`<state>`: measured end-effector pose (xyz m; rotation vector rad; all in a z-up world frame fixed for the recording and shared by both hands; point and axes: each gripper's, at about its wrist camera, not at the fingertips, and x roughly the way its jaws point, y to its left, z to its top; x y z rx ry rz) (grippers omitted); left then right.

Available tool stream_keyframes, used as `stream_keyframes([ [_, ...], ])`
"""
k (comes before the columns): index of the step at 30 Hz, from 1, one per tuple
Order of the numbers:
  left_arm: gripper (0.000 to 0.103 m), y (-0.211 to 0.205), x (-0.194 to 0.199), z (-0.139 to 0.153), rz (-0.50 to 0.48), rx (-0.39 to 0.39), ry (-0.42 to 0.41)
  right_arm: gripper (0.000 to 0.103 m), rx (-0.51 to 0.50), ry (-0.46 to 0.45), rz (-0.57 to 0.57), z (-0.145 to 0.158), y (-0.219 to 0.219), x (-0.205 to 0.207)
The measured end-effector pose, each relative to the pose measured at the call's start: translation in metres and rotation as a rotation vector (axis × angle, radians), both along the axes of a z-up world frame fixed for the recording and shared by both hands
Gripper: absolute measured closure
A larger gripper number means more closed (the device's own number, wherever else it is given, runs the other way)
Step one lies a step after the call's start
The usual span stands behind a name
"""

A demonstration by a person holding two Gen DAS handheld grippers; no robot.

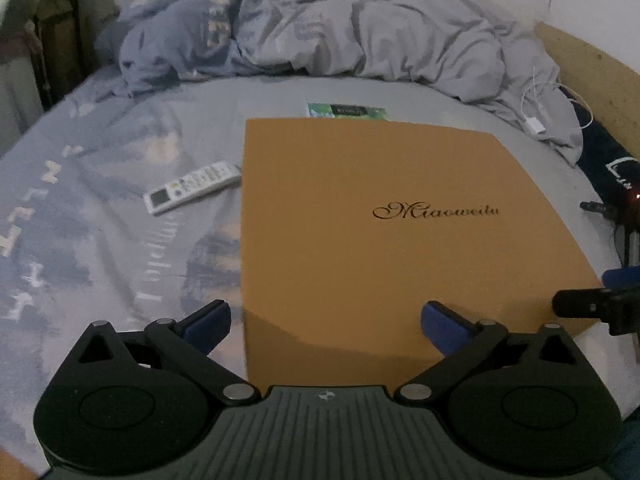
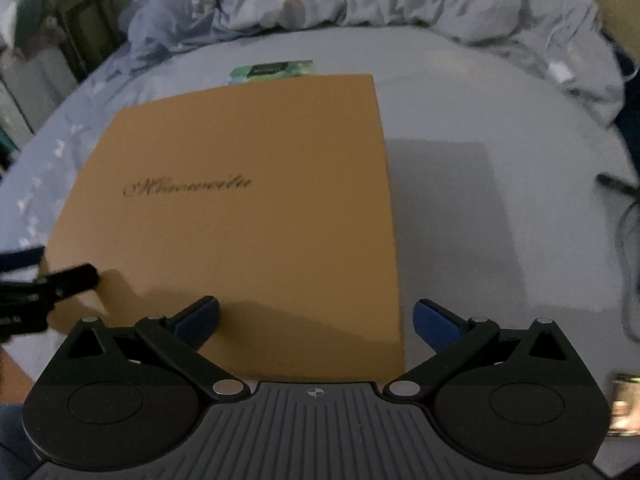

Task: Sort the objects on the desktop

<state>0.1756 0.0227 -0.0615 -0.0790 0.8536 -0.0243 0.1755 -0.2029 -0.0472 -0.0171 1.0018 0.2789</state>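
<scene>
- While both cameras look along their own fingers, the left gripper [image 1: 326, 322] sits nearest the lens, its two blue-padded fingers spread wide apart with nothing between them.
- Its left pad hangs over the bedsheet just beside the box's left edge; its right pad hangs over the box's near end.
- The right gripper [image 2: 316, 320] is likewise spread wide and holds nothing, its left pad above the box's near end and its right pad above bare sheet past the box's right edge.
- Each gripper shows at the edge of the other's view as a dark blurred shape near a front corner of the box.
- Beneath both grippers lies a large flat mustard-brown cardboard box [image 1: 360, 220], closed, with dark cursive script printed across its lid.
- It rests on a pale grey-blue printed bedsheet [image 1: 100, 240] that covers the whole surface.
- To the left of the box, near but apart from it, lies a long white remote control [image 1: 192, 188] with a small screen and rows of buttons, set at a slant.
- Just behind the box's far edge a small flat green-and-white packet [image 1: 346, 111] with a dark label shows; whether it touches the box I cannot tell.
- At the right edge lie a dark cloth with white marks [image 1: 608, 156] and black cables.
- Farther right, a thin white charging cable [image 1: 536, 116] lies over folds of bedding.
- Farthest back, a crumpled grey-blue quilt [image 1: 320, 28] is heaped across the bed.
</scene>
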Motion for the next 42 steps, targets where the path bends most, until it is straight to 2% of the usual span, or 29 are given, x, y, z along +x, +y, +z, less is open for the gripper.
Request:
stream_keyframes([
  [9,0.0,-0.003,-0.06,0.045,-0.031,-0.039,-0.154,0.0,0.068,-0.132,0.043,0.044,-0.023,-0.076],
  [14,0.0,-0.013,-0.094,0.063,-0.043,-0.005,-0.246,0.0,0.08,-0.18,0.067,0.06,-0.037,-0.115],
  [18,0.0,-0.019,-0.119,0.074,-0.065,0.009,-0.312,0.0,0.099,-0.248,0.056,0.071,-0.048,-0.141],
  [24,0.0,-0.025,-0.147,0.072,-0.073,0.011,-0.382,0.0,0.114,-0.343,0.072,0.079,-0.052,-0.178],
  [28,0.0,-0.021,-0.154,0.064,-0.034,-0.002,-0.362,0.0,0.092,-0.388,0.106,0.076,-0.05,-0.194],
  [34,0.0,-0.016,-0.159,0.055,-0.018,-0.038,-0.327,0.0,0.078,-0.395,0.131,0.064,-0.045,-0.205],
  [42,0.0,-0.014,-0.173,0.045,-0.013,-0.024,-0.319,0.0,0.062,-0.337,0.117,0.041,-0.033,-0.203],
])
